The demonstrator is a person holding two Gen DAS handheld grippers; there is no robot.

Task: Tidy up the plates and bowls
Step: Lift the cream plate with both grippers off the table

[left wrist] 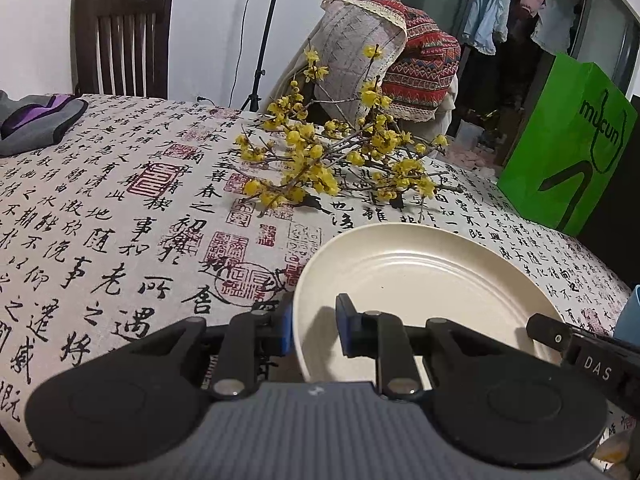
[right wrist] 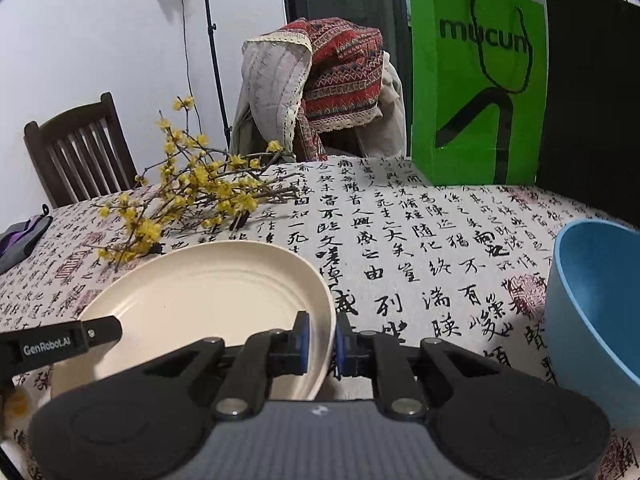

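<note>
Both grippers are engaged on the one cream plate [left wrist: 424,280], which occupies the lower centre-right of the left wrist view: the left gripper [left wrist: 314,326] straddles the plate's left rim with a gap visible at its inner pad, so contact there cannot be confirmed. The right gripper [right wrist: 322,340] is clamped on the plate's right rim at lower centre of the right wrist view. The plate is empty and the blue bowl [right wrist: 596,312] at the right edge shows no contents and stands apart on the calligraphy tablecloth [right wrist: 420,240], so stacking appears not yet done.
</note>
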